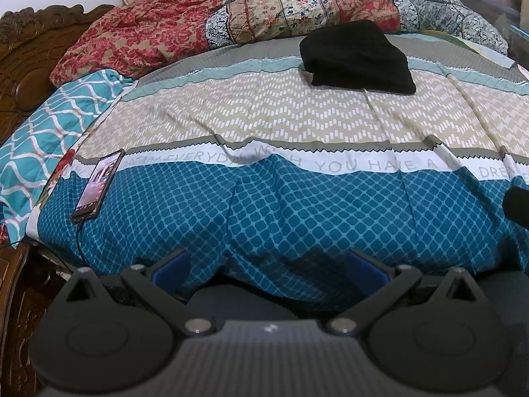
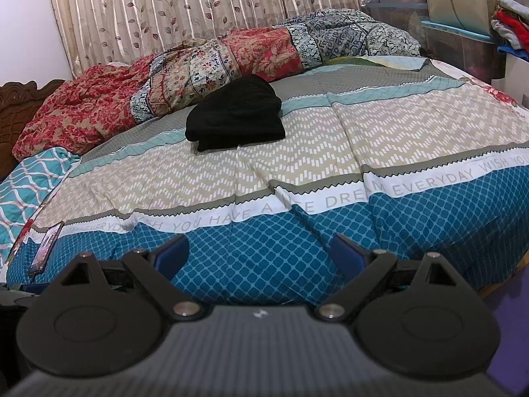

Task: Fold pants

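— Where lay the folded black fabric pants [image 1: 358, 58]?

— Far across the patterned bedspread of teal, beige and grey bands [image 1: 264, 115], on the beige zigzag stripe and touching the grey one behind it. Stacked in a neat, thick bundle, just in front of the rumpled red and floral quilt [image 1: 231, 23].

— And the black left gripper with blue pads [image 1: 267, 261]?

— Spread wide, nothing between the fingers. Hung low over the near teal edge, well apart from the pants.

— The black right gripper with blue pads [image 2: 259, 251]?

— Likewise parted wide and empty, above the same teal lattice band, far from the bundle.

— Anything else on the bed?

— A dark smartphone with a lit screen [image 1: 99, 187] near the left edge, a cable running from its lower end. Beside it, a teal and white wave-patterned cloth [image 1: 43, 142]. Behind everything, a cream leaf-printed curtain [image 2: 198, 16].
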Tool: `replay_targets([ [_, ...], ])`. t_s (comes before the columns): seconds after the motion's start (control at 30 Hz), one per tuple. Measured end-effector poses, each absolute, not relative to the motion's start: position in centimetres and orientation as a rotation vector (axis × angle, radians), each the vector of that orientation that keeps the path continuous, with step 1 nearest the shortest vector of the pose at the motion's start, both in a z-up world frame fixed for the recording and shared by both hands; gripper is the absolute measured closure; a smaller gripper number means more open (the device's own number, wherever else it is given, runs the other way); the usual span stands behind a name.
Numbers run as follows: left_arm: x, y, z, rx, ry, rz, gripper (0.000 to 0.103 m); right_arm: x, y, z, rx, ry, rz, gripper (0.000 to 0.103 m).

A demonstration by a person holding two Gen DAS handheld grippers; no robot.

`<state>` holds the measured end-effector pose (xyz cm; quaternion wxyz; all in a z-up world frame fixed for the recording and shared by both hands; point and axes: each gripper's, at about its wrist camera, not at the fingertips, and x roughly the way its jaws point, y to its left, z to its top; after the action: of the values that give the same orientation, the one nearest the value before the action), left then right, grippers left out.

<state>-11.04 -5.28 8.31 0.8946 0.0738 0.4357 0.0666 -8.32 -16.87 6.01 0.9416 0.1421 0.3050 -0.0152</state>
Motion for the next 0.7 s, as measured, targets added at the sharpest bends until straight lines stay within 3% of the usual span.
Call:
replay_targets([
  [0.7, -10.87, -5.26, 7.6, 0.151, 0.945, 0.138, 0.0, -8.25, -16.89, 5.76, 0.308, 0.637, -0.038, 0.009],
])
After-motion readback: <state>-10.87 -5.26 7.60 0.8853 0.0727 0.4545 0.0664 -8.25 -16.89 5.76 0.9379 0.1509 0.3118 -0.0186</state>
